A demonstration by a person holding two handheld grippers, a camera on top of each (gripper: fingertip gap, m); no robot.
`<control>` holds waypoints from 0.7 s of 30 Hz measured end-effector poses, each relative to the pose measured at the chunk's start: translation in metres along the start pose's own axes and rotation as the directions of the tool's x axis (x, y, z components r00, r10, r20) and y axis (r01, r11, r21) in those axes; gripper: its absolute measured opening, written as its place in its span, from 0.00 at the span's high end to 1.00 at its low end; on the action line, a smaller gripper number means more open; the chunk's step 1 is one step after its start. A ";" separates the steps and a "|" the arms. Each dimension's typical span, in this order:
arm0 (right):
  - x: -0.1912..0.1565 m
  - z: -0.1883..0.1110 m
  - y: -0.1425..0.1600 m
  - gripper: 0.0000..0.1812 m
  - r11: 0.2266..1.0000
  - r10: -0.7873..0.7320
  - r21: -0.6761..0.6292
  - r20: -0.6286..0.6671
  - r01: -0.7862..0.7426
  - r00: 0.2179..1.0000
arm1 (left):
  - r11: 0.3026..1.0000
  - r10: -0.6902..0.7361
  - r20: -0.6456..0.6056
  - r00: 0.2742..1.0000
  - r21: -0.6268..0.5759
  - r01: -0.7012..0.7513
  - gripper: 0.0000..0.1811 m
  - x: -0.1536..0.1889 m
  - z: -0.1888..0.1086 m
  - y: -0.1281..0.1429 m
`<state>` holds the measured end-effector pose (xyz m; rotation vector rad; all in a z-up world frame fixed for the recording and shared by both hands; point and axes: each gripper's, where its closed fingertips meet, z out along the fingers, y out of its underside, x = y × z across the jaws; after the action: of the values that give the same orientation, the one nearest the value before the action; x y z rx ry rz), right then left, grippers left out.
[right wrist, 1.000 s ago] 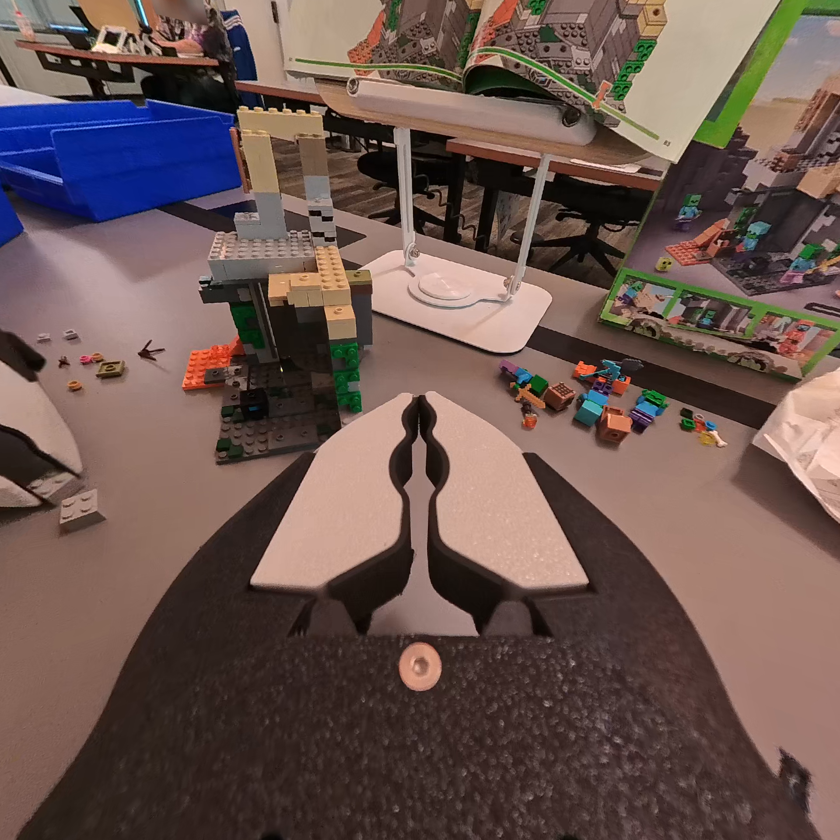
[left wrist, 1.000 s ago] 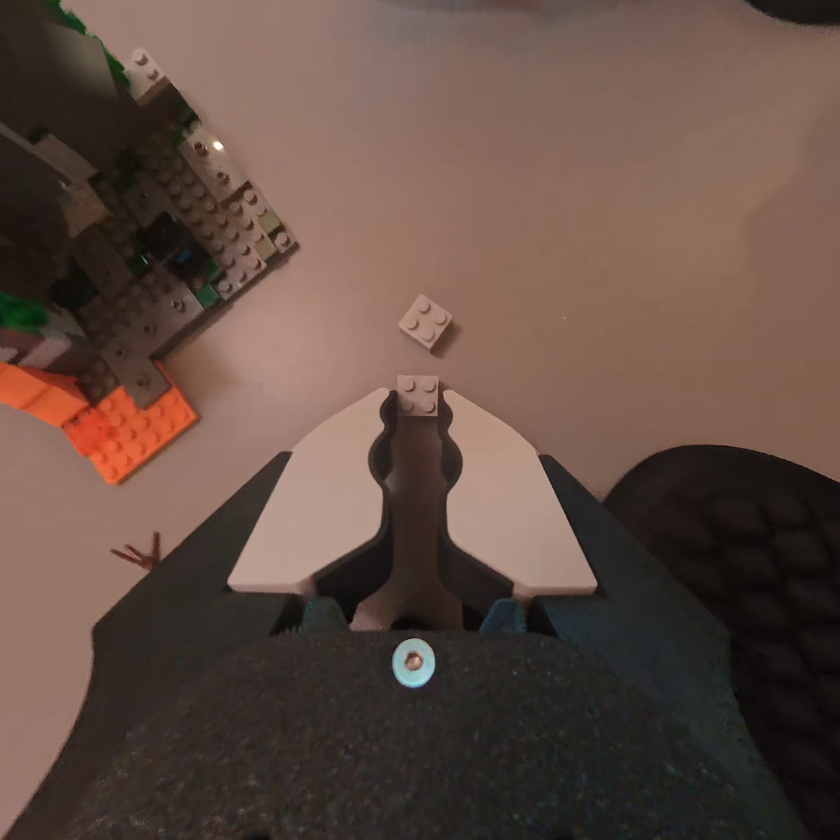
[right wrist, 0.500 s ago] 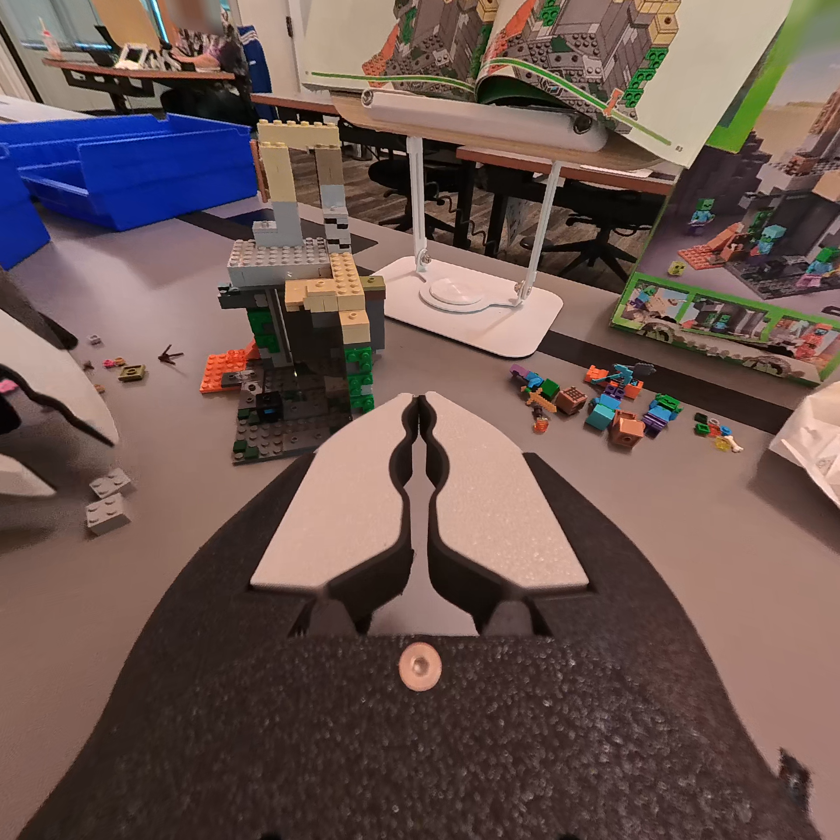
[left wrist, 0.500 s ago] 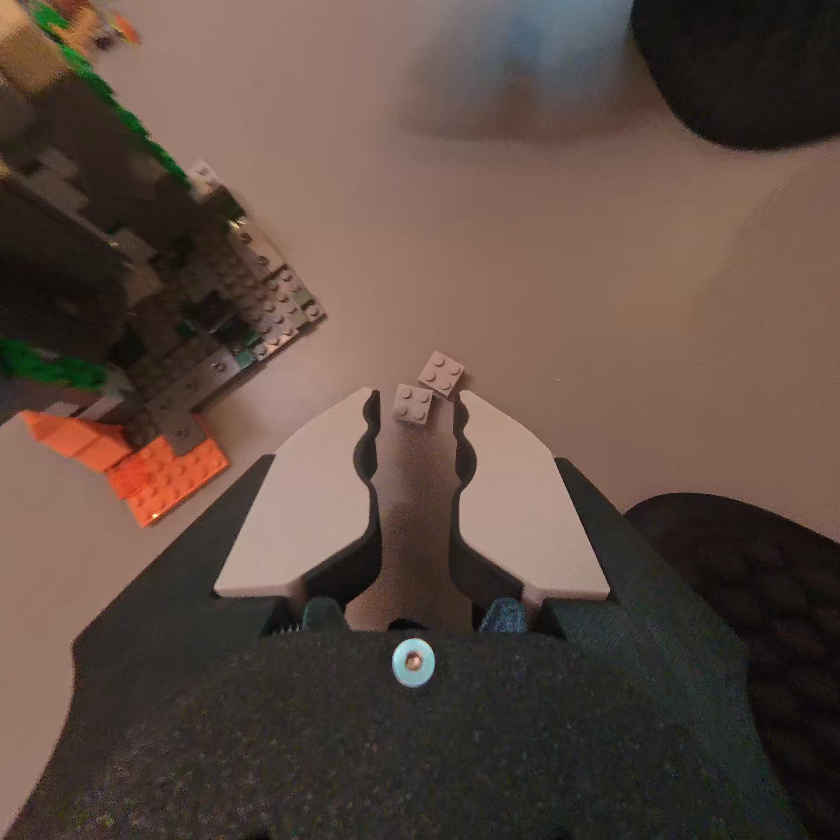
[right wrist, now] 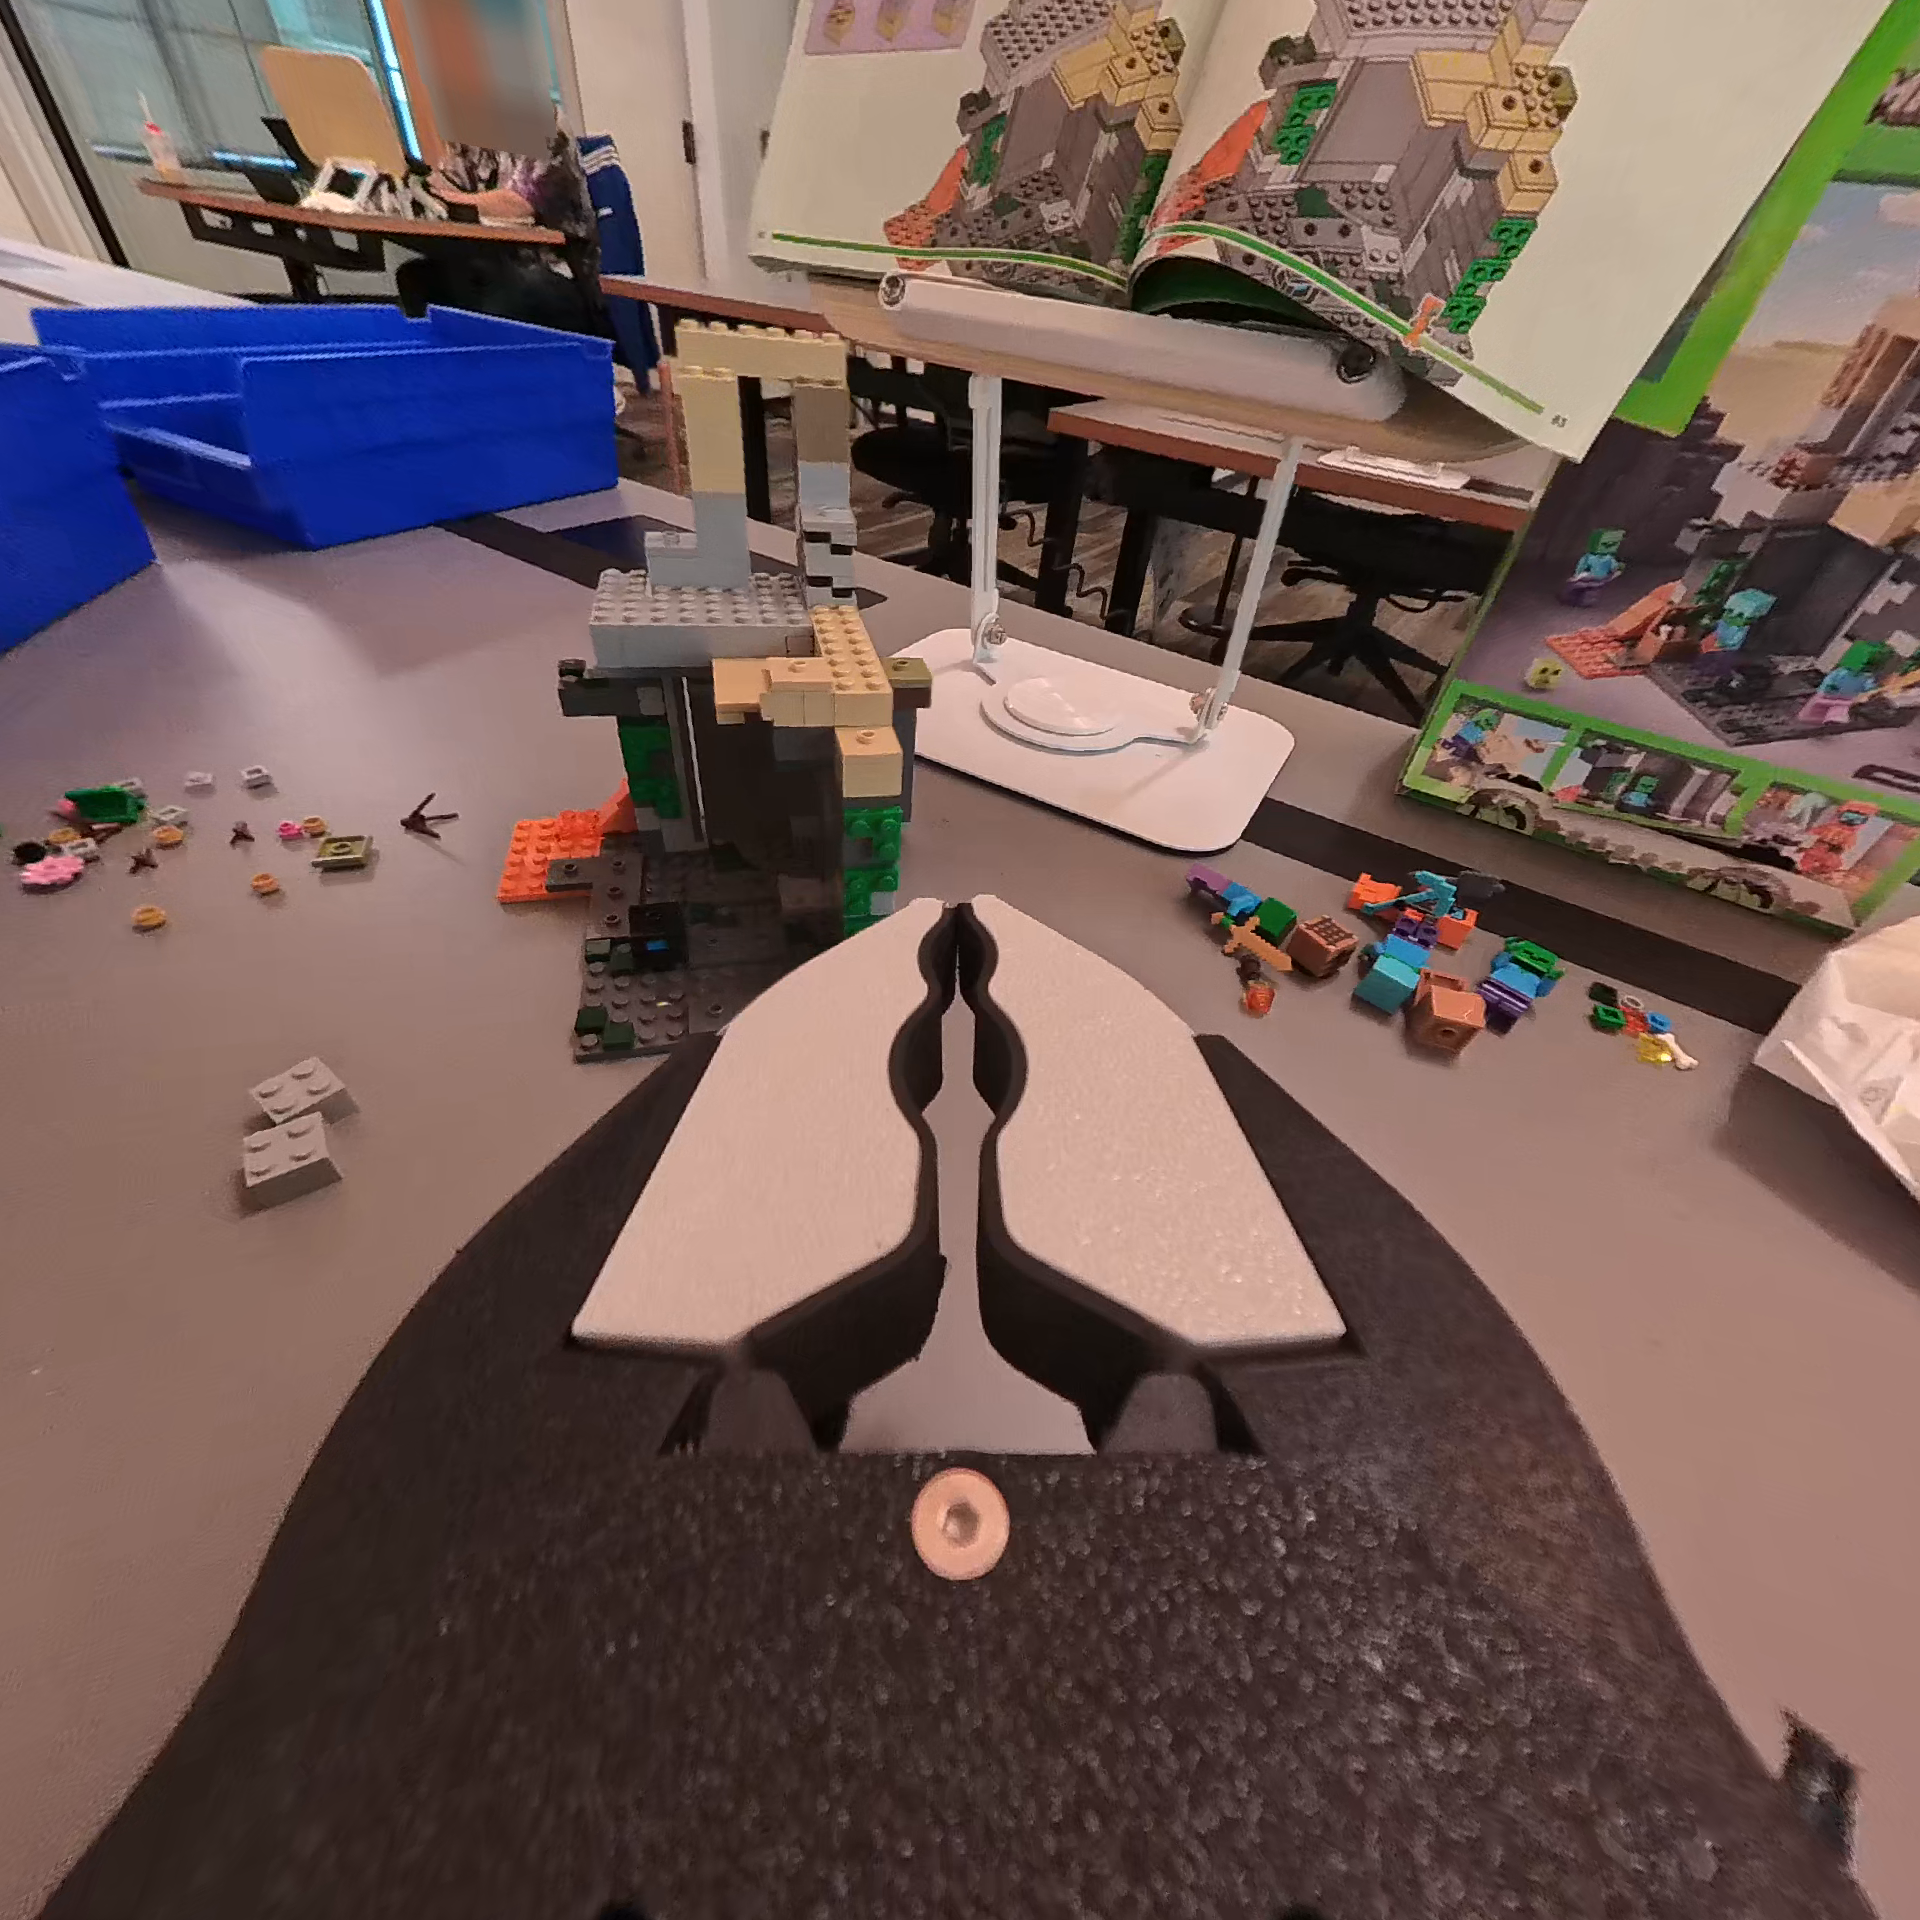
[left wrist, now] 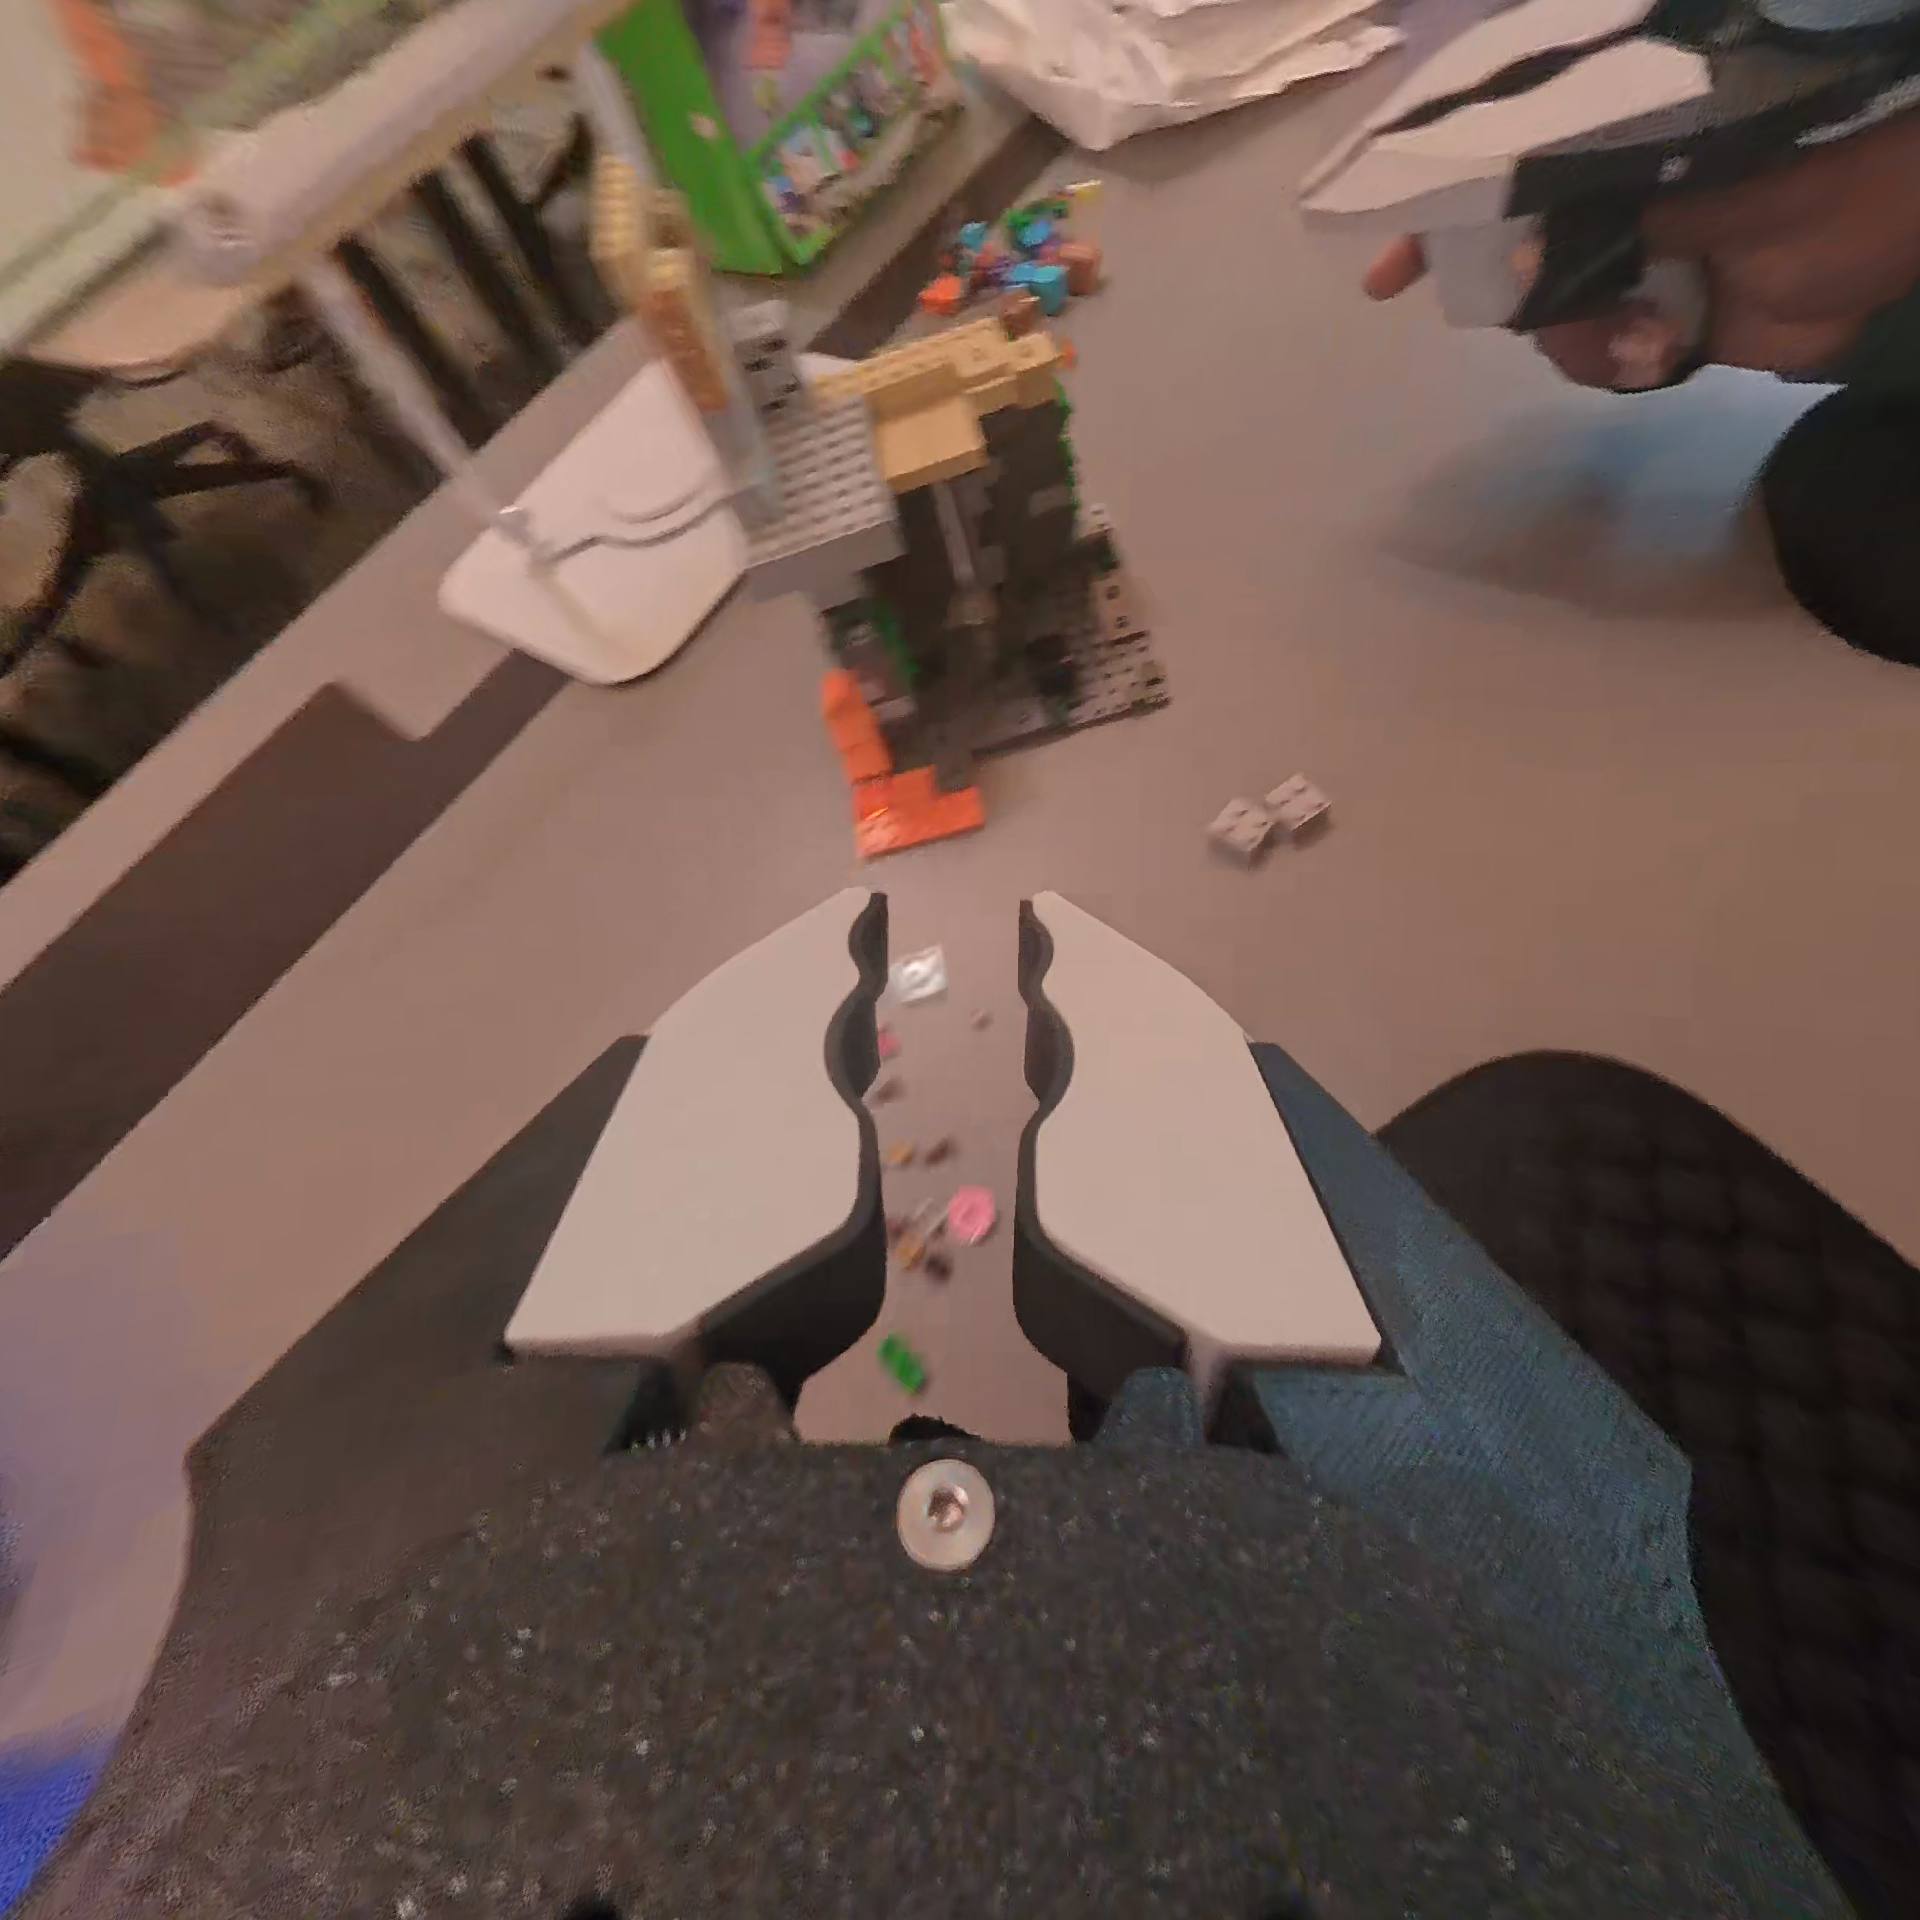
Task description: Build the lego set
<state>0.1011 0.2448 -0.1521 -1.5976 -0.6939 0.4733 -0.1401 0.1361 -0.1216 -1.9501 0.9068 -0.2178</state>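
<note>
The part-built lego model stands mid-table, grey and black with tan bricks, green bits and an orange plate; it also shows in the left wrist view. Two small grey bricks lie side by side on the table left of it, also seen in the left wrist view. My left gripper is open and empty, held above tiny loose parts. My right gripper is shut and empty, just in front of the model; it shows at the top right of the left wrist view.
Small loose pieces lie at the left, colourful figures and blocks at the right. A white stand holds the open instruction book. The set box, a white bag and blue bins ring the table. Across from one pair of fingers to the other is roughly 25 cm.
My left gripper let go of the grey brick beside the other one, opened, and pulled back and up to the left. My right gripper stayed shut, shifting only slightly.
</note>
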 end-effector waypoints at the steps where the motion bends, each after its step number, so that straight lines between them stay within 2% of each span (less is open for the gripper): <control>1: -0.001 0.000 0.000 1.00 1.000 -0.006 0.000 0.001 0.006 1.000 | 1.000 -0.018 0.045 0.999 -0.011 0.019 0.88 -0.012 -0.020 0.002; 4: 0.000 0.001 0.003 1.00 1.000 -0.017 -0.006 -0.007 0.017 1.000 | 0.993 -0.080 0.183 0.980 -0.077 0.095 0.88 -0.056 -0.079 0.023; 7: 0.001 0.001 0.007 1.00 1.000 -0.015 -0.019 -0.013 0.015 1.000 | 0.963 -0.115 0.263 0.958 -0.209 0.172 0.87 -0.094 -0.123 0.070; 9: 0.001 0.002 0.009 1.00 1.000 -0.007 -0.026 -0.011 0.006 1.000 | 0.918 -0.142 0.237 0.961 -0.333 0.218 0.86 -0.107 -0.138 0.111; 12: 0.001 0.002 0.008 1.00 1.000 -0.007 -0.026 -0.007 0.007 1.000 | 0.845 -0.129 0.159 0.979 -0.499 0.192 0.84 -0.114 -0.142 0.168; 14: 0.001 0.002 0.007 1.00 1.000 -0.010 -0.022 -0.006 0.009 1.000 | 0.805 -0.090 0.100 0.991 -0.579 0.131 0.82 -0.114 -0.137 0.196; 18: 0.000 0.002 0.007 1.00 1.000 -0.011 -0.021 -0.005 0.011 1.000 | 0.755 -0.090 0.018 0.996 -0.651 0.080 0.79 -0.111 -0.126 0.223; 21: -0.002 0.004 0.010 1.00 0.999 -0.008 -0.031 0.004 0.009 1.000 | 0.731 -0.062 0.007 0.998 -0.680 0.050 0.79 -0.114 -0.120 0.234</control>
<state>0.0987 0.2454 -0.1624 -1.6222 -0.7133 0.4612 -0.3981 0.0647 -0.2244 -2.6642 1.0299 0.0917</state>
